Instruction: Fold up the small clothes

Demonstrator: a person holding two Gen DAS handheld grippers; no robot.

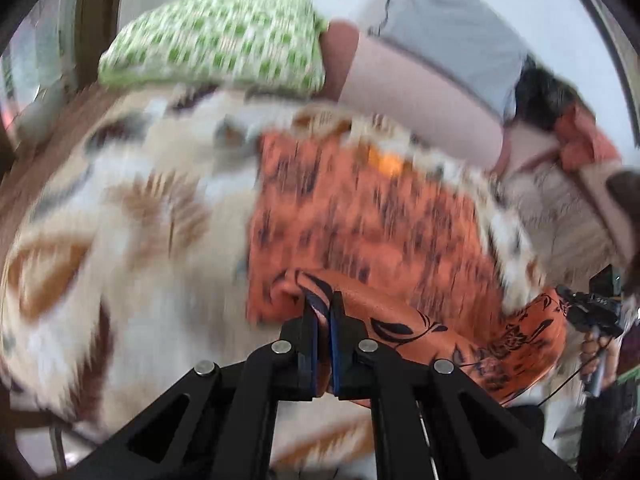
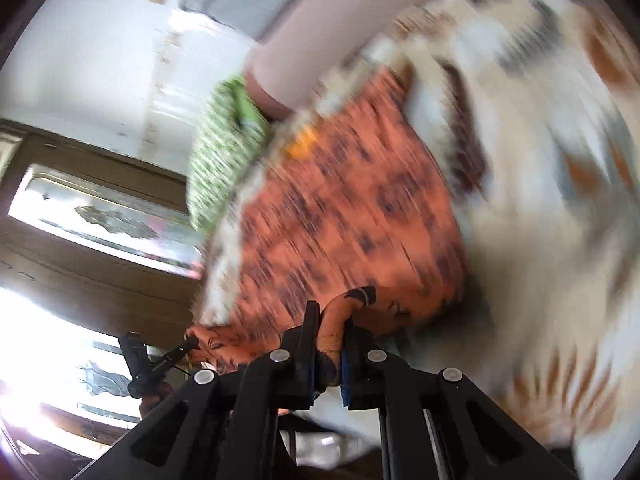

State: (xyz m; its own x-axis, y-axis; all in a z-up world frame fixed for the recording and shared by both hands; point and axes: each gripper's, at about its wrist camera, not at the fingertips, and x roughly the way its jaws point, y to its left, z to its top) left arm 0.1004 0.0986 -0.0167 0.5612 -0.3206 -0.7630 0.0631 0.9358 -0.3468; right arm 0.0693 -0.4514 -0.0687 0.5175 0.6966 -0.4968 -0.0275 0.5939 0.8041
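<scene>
An orange garment with black print (image 1: 360, 220) lies spread on a cream and brown patterned blanket (image 1: 132, 208). My left gripper (image 1: 324, 300) is shut on the garment's near edge at one corner. My right gripper (image 2: 331, 320) is shut on the same edge at the other corner (image 2: 360, 296). The held edge hangs lifted between the two grippers. The right gripper also shows in the left wrist view (image 1: 588, 312), the left gripper in the right wrist view (image 2: 160, 356). Both views are blurred by motion.
A green and white patterned pillow (image 1: 216, 40) lies at the far side of the bed. A grey and pink folded blanket (image 1: 432, 68) lies beside it. A wooden door with glass panes (image 2: 104, 216) stands off the bed's side.
</scene>
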